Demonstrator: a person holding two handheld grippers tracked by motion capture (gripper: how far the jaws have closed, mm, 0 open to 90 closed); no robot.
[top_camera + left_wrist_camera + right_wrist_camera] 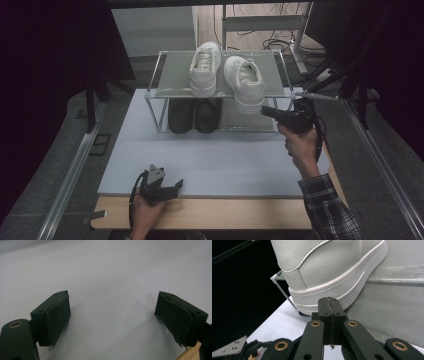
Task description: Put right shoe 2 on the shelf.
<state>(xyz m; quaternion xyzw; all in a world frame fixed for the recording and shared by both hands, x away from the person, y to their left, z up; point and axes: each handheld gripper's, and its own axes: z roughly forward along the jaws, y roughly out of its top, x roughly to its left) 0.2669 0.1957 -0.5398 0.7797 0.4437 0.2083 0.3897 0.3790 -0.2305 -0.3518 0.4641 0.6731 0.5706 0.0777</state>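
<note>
Right gripper [329, 300] is held with jaws pressed together against the heel of the right white shoe [245, 80] overhanging the rack's top shelf [172, 75], probably to nudge it back in; left gripper [112, 320] is parked on the mat [225, 160], jaws apart.

right white sneaker [244, 82] | pale leather, white sole, upright | on my rack's top shelf [175, 75], heel overhanging its front edge | angled beside its twin, the left white sneaker [205, 67] | heel fills my right gripper view [332, 267]
</note>
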